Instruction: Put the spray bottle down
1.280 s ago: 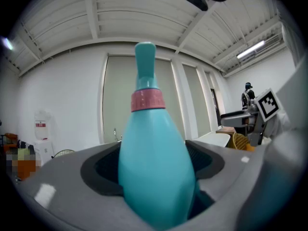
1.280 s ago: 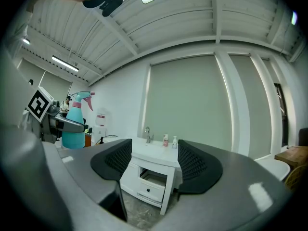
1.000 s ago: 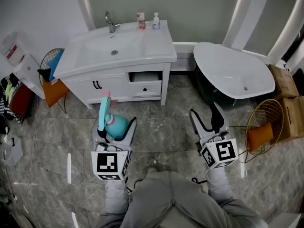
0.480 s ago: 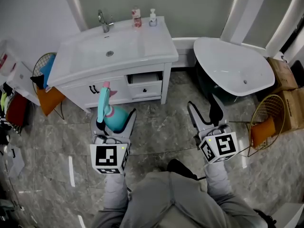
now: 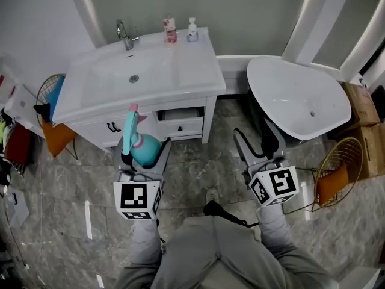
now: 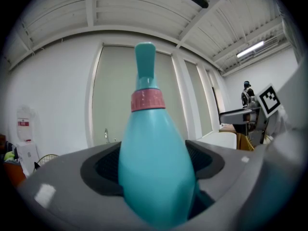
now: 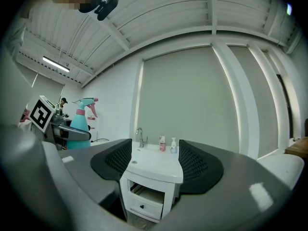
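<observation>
My left gripper is shut on a teal spray bottle with a pink collar and pink trigger tip, held upright in front of the white vanity. In the left gripper view the spray bottle fills the gap between the jaws. The spray bottle also shows at the left of the right gripper view. My right gripper stands open and empty to the right, above the grey marble floor. The right gripper frames the white vanity between its jaws.
The white vanity carries a basin with a chrome tap, a red bottle and a white pump bottle at its back edge; one drawer is ajar. A white bathtub stands right. Wire baskets flank both sides.
The whole view has shifted toward the vanity: both grippers, the left one still holding the spray bottle, are now closer to its front edge. Jaw states are unchanged.
</observation>
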### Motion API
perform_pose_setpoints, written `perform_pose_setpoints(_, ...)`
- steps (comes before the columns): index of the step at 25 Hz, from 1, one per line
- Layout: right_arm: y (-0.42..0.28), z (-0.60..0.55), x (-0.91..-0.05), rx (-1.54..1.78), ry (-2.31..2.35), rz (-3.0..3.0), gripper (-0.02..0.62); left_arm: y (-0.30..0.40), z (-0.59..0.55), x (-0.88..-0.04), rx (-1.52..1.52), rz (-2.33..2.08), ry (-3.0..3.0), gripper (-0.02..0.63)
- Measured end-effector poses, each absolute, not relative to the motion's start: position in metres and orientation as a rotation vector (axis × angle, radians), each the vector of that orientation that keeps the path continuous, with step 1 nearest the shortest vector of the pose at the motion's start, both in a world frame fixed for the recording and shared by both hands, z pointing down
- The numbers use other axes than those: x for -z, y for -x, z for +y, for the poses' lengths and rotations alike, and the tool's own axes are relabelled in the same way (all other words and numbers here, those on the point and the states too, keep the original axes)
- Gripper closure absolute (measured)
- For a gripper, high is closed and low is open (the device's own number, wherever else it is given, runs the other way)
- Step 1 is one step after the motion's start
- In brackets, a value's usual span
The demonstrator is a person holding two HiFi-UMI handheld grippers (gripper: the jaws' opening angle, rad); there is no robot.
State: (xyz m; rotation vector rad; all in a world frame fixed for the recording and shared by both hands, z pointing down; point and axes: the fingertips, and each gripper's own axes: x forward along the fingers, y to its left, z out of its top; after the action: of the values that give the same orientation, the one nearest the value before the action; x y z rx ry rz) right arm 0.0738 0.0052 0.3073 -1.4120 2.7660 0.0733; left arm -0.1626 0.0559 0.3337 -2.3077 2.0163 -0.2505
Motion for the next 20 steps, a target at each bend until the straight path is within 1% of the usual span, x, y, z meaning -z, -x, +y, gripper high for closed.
perform_pose_setpoints(12, -0.083, -0.137, -0.302, -0.057, 1.313, 2.814, 0.308, 0.139, -0.094, -0.324, 0.224, 2.020, 2.283, 0.181)
perform_pose_setpoints(20, -0.074, -0.213, -0.312, 0.008, 1.326, 2.815, 0.310, 0.138, -0.196, -0.341, 0.243, 1.962, 2.365, 0.181)
